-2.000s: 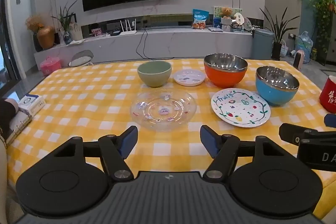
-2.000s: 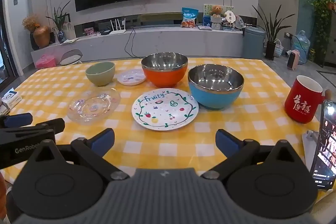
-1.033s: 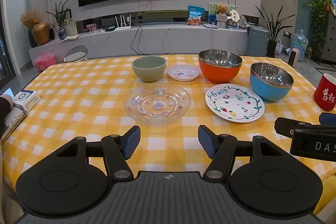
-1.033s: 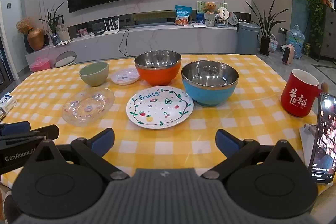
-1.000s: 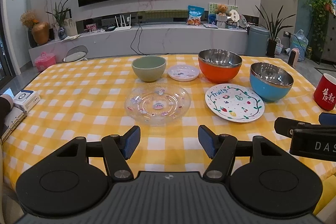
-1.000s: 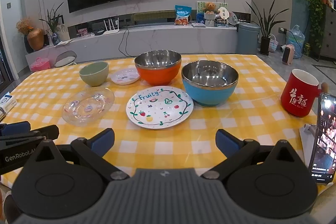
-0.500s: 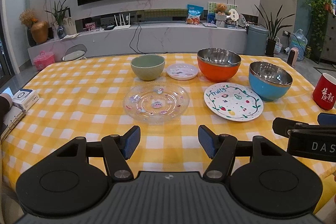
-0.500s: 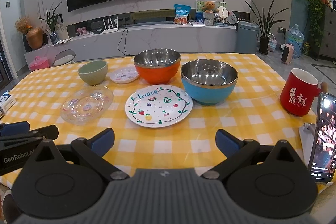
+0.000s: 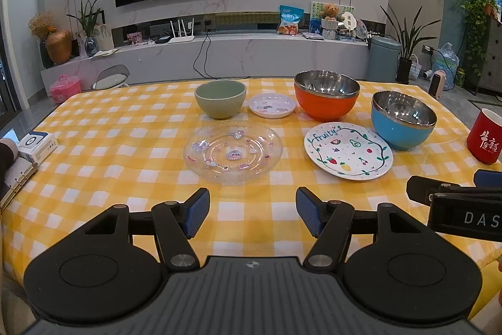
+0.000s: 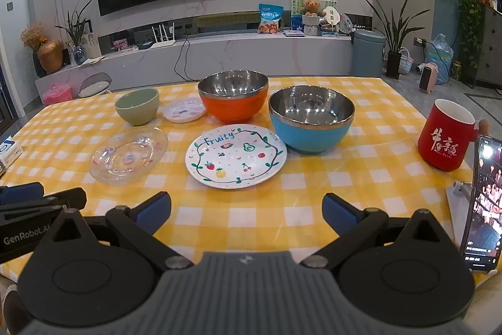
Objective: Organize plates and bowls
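Observation:
On the yellow checked table (image 9: 125, 165) stand a green bowl (image 9: 220, 98), a small white plate (image 9: 271, 105), an orange steel-lined bowl (image 9: 326, 94), a blue steel-lined bowl (image 9: 403, 119), a clear glass plate (image 9: 232, 151) and a white "Fruity" plate (image 9: 348, 150). In the right wrist view: green bowl (image 10: 137, 105), small plate (image 10: 184, 110), orange bowl (image 10: 233, 95), blue bowl (image 10: 311, 118), glass plate (image 10: 128, 155), Fruity plate (image 10: 236, 155). My left gripper (image 9: 252, 213) is open and empty, near the table's front edge before the glass plate. My right gripper (image 10: 246, 211) is open and empty before the Fruity plate.
A red mug (image 10: 445, 139) stands at the right, with a phone on a stand (image 10: 481, 203) in front of it. A small box (image 9: 37, 145) and a ring binder (image 9: 15, 181) lie at the table's left edge. A TV wall and a low cabinet are behind.
Both grippers have drawn back and risen slightly over the two seconds, so the dishes look a little farther off. Nothing on the table has moved.

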